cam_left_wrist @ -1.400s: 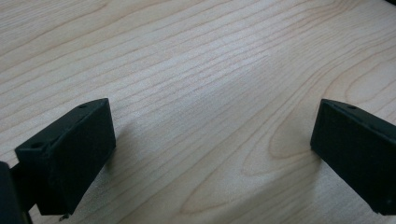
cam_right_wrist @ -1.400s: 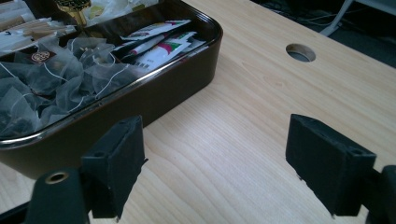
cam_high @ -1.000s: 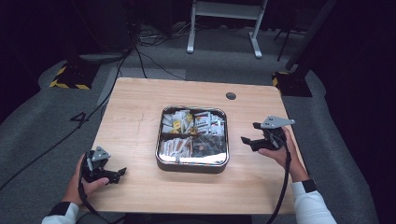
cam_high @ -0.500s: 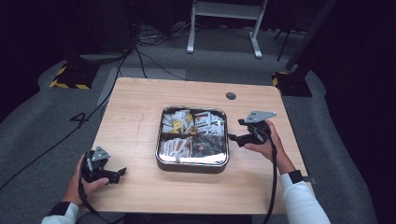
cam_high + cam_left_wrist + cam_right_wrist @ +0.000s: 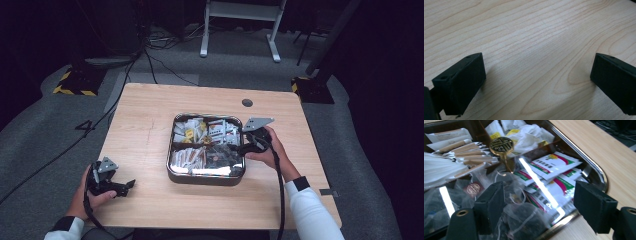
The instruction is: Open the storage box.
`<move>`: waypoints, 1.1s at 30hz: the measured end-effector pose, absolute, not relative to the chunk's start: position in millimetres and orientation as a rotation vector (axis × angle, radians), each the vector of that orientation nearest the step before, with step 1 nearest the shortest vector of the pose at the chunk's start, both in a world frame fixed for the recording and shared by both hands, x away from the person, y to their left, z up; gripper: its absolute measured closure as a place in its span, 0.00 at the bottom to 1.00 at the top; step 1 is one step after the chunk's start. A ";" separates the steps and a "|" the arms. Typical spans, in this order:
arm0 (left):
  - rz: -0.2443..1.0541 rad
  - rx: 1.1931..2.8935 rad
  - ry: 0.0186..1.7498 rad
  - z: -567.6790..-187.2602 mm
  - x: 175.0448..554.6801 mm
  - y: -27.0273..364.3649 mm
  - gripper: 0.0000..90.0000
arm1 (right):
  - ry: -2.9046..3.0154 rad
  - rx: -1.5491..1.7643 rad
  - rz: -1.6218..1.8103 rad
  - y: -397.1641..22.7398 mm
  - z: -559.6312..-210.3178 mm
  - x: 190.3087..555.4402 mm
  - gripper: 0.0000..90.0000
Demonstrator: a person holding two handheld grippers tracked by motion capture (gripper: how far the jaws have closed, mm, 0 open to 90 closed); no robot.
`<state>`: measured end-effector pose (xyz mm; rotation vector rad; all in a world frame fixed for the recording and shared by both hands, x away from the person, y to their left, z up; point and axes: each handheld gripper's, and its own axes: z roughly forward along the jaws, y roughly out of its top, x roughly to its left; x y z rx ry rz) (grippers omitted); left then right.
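A square metal tray (image 5: 205, 179) sits mid-table, split into compartments of sachets and sticks. My right gripper (image 5: 244, 148) reaches over its right rim, held by a hand. In the right gripper view its jaws (image 5: 537, 195) stand wide apart above clear tea bags (image 5: 521, 220) and green-and-red sachets (image 5: 554, 165); they have just been closing a little, and the pads press on nothing. A gold knob (image 5: 501, 145) rises at the tray's centre, beside paper sticks (image 5: 461, 151). My left gripper (image 5: 125, 187) rests open at the table's front left, with bare wood between its jaws (image 5: 537, 72).
The tray's shiny rim (image 5: 596, 173) curves along the wooden tabletop (image 5: 145, 125). A dark round hole (image 5: 247, 102) lies near the table's far edge. Cables and a white stand (image 5: 240, 30) are on the floor behind.
My right gripper has moved left from the table's right side to over the tray's right rim. The left gripper has stayed put.
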<state>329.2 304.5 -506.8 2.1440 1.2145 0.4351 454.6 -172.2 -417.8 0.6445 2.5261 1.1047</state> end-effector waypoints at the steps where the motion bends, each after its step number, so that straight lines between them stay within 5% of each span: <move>1: 0.435 2.144 1.214 -506.8 329.1 304.5 0.00 | 2.531 0.639 1.106 -169.3 -418.7 455.0 0.29; 33: 0.433 2.142 1.216 -506.8 328.7 304.4 0.00 | 2.639 0.574 1.110 -93.2 -438.3 469.0 0.40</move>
